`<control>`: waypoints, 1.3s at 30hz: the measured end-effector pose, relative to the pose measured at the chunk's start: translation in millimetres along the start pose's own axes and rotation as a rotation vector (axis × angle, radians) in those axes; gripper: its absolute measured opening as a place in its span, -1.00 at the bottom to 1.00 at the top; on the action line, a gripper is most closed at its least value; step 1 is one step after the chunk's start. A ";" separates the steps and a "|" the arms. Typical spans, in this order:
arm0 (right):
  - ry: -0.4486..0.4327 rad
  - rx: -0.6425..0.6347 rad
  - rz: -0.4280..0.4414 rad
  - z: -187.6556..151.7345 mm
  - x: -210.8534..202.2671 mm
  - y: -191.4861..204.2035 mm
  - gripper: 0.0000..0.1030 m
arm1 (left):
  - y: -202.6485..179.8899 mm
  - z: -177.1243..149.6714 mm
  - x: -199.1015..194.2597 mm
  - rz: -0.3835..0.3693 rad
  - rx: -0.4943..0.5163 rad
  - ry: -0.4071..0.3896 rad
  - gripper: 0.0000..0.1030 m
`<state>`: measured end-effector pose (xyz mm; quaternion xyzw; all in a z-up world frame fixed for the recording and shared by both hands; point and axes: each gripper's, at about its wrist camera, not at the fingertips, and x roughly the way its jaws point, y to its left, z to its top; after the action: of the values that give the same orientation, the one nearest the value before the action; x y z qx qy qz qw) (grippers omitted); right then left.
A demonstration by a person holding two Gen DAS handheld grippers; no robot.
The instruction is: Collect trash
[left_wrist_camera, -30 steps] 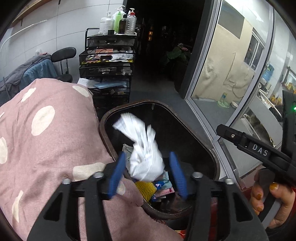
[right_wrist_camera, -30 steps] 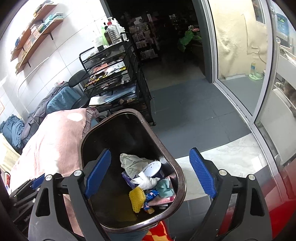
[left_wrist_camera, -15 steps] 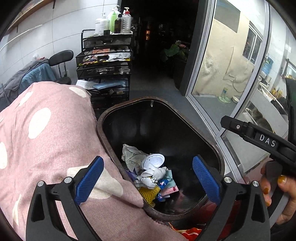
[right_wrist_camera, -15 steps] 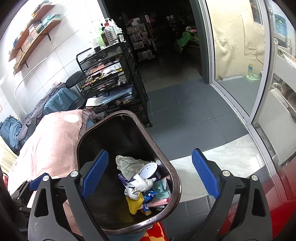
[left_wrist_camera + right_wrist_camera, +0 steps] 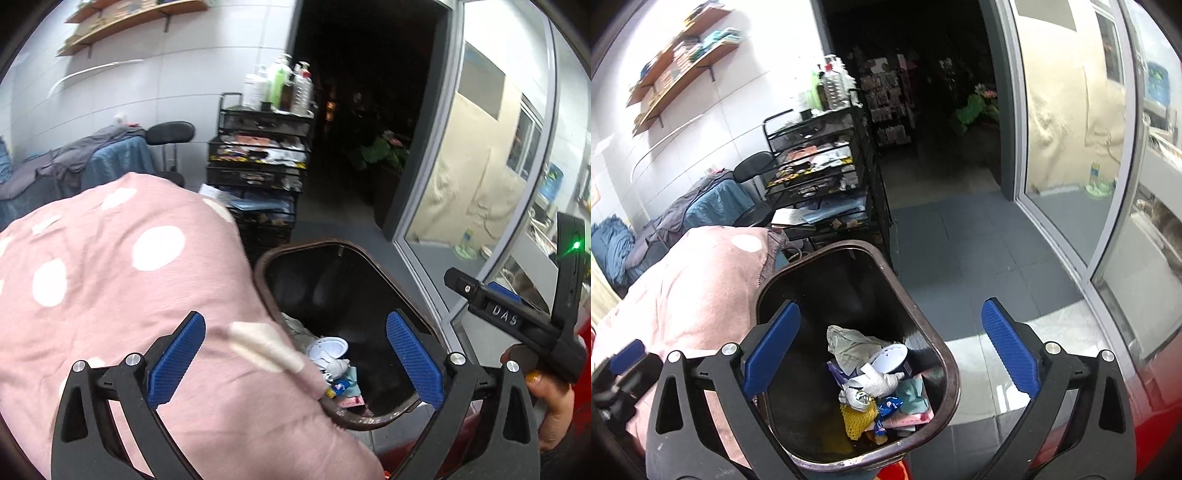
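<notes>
At the far left, wall shelves (image 5: pixel 683 59) hang above a chair draped with blue and grey cloth (image 5: pixel 92 166). A pink spotted cover (image 5: pixel 110 280) fills the near left and lies against the left rim of the bin. The left gripper (image 5: pixel 295 362) hangs over this cover and the bin's near left edge; its jaws have just been opening, stand fully apart and hold nothing. Behind stands a black wire rack (image 5: pixel 258 155) with bottles (image 5: pixel 280 85) on top. The brown bin (image 5: pixel 951 369) sits at centre; the trash (image 5: pixel 875 384) lies at its bottom: crumpled paper, a white lid, yellow netting and wrappers. The right gripper (image 5: pixel 892 360) hovers above the bin's right side, jaws likewise just opened wide and empty. A hand (image 5: pixel 550 410) grips its handle. A glass door (image 5: pixel 1071 147) stands at right.
</notes>
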<state>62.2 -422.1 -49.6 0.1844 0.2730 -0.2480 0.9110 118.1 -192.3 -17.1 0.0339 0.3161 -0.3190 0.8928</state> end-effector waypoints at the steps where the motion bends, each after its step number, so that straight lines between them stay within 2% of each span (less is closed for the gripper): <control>1: -0.008 -0.008 0.002 -0.1 -1.3 2.7 0.89 | 2.7 -0.3 -5.7 0.012 -0.003 -0.013 0.89; 7: -0.070 -0.093 0.037 -8.2 -18.7 29.2 0.89 | 17.8 -3.6 -35.4 0.087 -0.014 -0.082 0.89; 11: -0.104 -0.106 0.077 -11.9 -31.4 40.0 0.89 | 28.2 -10.9 -52.0 0.151 -0.031 -0.127 0.89; 16: -0.124 -0.168 0.139 -20.8 -45.7 61.6 0.89 | 39.8 -23.6 -73.5 0.245 -0.033 -0.170 0.89; 20: -0.142 -0.205 0.207 -28.7 -59.7 78.3 0.89 | 53.6 -32.0 -91.3 0.285 -0.075 -0.212 0.89; 26: -0.149 -0.243 0.259 -44.9 -75.3 102.9 0.89 | 67.8 -40.8 -111.4 0.365 -0.123 -0.249 0.89; 32: -0.184 -0.292 0.309 -67.9 -94.4 126.5 0.89 | 73.8 -53.7 -129.5 0.420 -0.135 -0.289 0.89; 39: -0.187 -0.350 0.363 -85.0 -111.6 146.7 0.89 | 86.1 -64.9 -148.6 0.434 -0.175 -0.335 0.90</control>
<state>27.6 -224.2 -21.0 0.0465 0.1886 -0.0455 0.9799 45.1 -25.5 6.0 -0.0298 0.1760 -0.0933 0.9795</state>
